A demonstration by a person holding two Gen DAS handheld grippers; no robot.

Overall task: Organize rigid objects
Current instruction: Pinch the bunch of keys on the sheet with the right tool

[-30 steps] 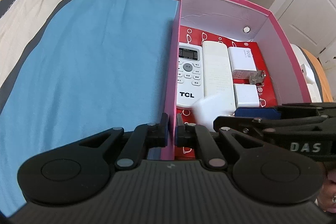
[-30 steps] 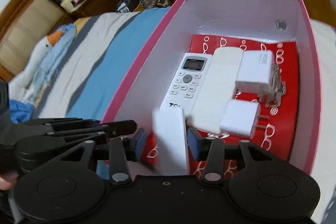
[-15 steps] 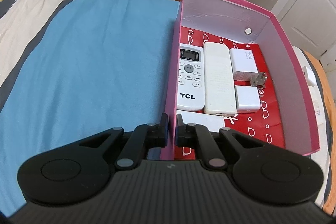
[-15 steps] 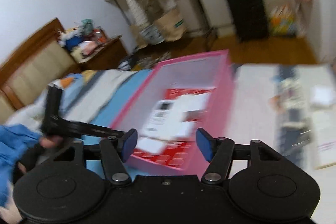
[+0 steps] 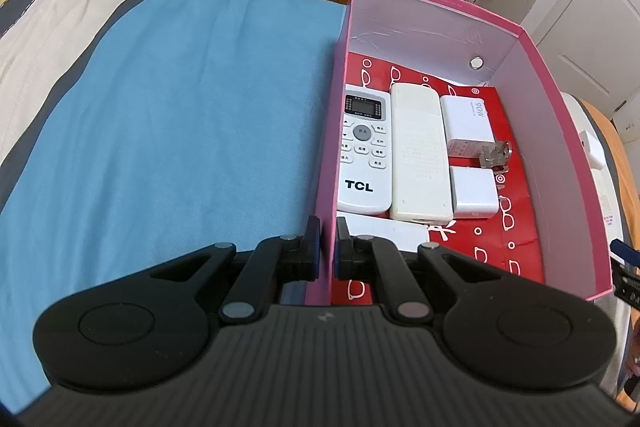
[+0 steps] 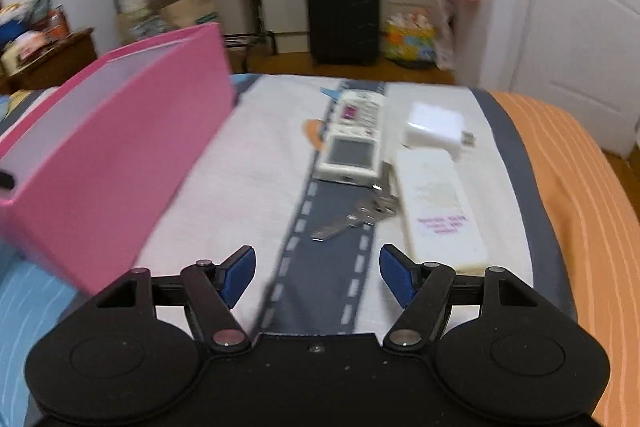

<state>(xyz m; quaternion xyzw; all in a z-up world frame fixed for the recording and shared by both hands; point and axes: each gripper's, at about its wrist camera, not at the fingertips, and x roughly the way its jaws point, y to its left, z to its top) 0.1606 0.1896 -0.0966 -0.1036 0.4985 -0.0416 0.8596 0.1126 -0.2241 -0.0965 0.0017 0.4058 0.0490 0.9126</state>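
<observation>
My left gripper is shut on the near left wall of the pink box. Inside lie a TCL remote, a cream remote, two white chargers, a metal clip and a white block at the near end. My right gripper is open and empty above the bed. Ahead of it lie keys, a cream remote, a small white device, another remote and a white charger. The box stands to its left.
The box rests on a bed with a blue cover. An orange blanket runs along the right. A black suitcase, a door and shelves stand beyond the bed.
My right gripper let go of the white block inside the box, opened, pulled out and swung right over the loose items on the bed. My left gripper kept hold of the box wall.
</observation>
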